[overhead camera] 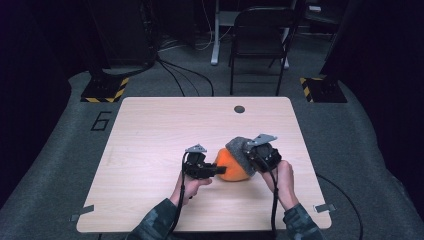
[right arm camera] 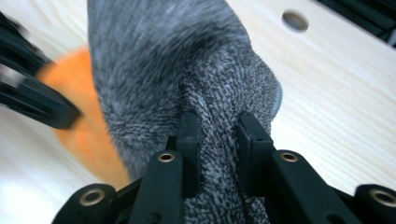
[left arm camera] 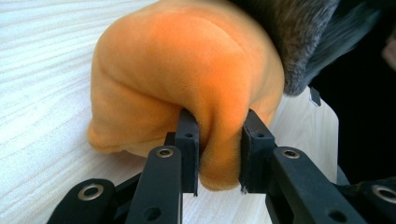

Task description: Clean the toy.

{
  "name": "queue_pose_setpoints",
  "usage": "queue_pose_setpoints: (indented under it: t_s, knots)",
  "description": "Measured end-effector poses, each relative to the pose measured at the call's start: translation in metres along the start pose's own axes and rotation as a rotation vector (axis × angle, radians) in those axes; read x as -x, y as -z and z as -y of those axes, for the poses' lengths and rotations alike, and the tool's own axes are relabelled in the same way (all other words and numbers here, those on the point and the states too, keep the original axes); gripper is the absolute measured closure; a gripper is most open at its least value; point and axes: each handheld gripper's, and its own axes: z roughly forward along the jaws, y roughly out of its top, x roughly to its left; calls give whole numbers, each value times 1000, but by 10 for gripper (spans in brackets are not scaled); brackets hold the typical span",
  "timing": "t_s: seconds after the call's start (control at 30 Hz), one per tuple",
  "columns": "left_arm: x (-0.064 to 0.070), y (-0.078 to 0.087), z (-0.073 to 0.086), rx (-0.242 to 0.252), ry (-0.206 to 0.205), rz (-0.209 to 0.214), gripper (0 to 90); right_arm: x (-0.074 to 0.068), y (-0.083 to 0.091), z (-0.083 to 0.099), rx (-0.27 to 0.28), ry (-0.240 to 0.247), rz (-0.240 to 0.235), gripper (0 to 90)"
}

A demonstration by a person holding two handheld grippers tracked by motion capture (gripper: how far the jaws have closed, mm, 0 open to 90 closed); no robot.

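Mid-table, the left gripper (overhead camera: 214,170) pinches the orange plush (overhead camera: 231,169) while the right gripper (overhead camera: 251,156), at its 3 o'clock, clamps the grey sock (overhead camera: 239,149) only partly covering it.

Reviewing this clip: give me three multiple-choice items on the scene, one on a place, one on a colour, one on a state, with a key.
1. Where does the orange plush lie on the table?
A. at the far left corner
B. on the near half, right of the middle
C. over the round hole

2. What colour is the knit cloth on the plush?
A. grey
B. red
C. white

3. How does the left gripper stand?
A. open, off the plush
B. lying flat on the table
C. pinching a fold of the plush

Key: B, the high view shows it between the two grippers; A, the right gripper pinches grey knit; C, orange fabric is squeezed between its jaws.
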Motion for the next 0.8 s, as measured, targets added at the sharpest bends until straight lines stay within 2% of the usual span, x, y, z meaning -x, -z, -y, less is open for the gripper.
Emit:
queue_pose_setpoints:
  t_s: [0.1, 0.23, 0.3, 0.37, 0.4, 0.47, 0.53, 0.57, 0.6, 0.63, 0.73, 0.8]
  knots:
    - [0, -2, 1, -4, 2, -2, 726, -4, -15, 5, -6, 27, 23, 744]
    - [0, -2, 1, -5, -8, -4, 711, -4, -15, 5, 4, 25, 24, 745]
    - [0, -1, 0, -6, -17, -10, 658, -4, -15, 6, 1, 16, 23, 745]
    - [1, 0, -1, -7, -38, -20, 550, -3, -16, 6, -4, 19, 20, 745]
    - [2, 0, -2, -15, -63, -30, 510, -2, -16, 5, -12, 18, 16, 745]
    - [2, 2, -3, -1, -91, -36, 427, -2, -17, 6, -17, 2, 13, 745]
    - [2, 4, -4, -6, -144, -59, 365, 0, -18, 6, -8, 8, 19, 746]
    - [2, 5, -4, 2, -176, -50, 346, 1, -19, 6, -5, 4, 9, 745]
    - [3, 5, -5, -7, -200, -75, 334, 1, -19, 6, -13, 7, 8, 745]
    - [4, 6, -5, -2, -238, -96, 307, 0, -18, 6, -21, -11, 6, 746]
    - [9, 7, -4, -11, -357, -141, 254, 1, -20, 5, -12, 0, 9, 745]
    - [12, 7, -3, -26, -403, -150, 239, 2, -21, 5, -2, 5, 11, 746]
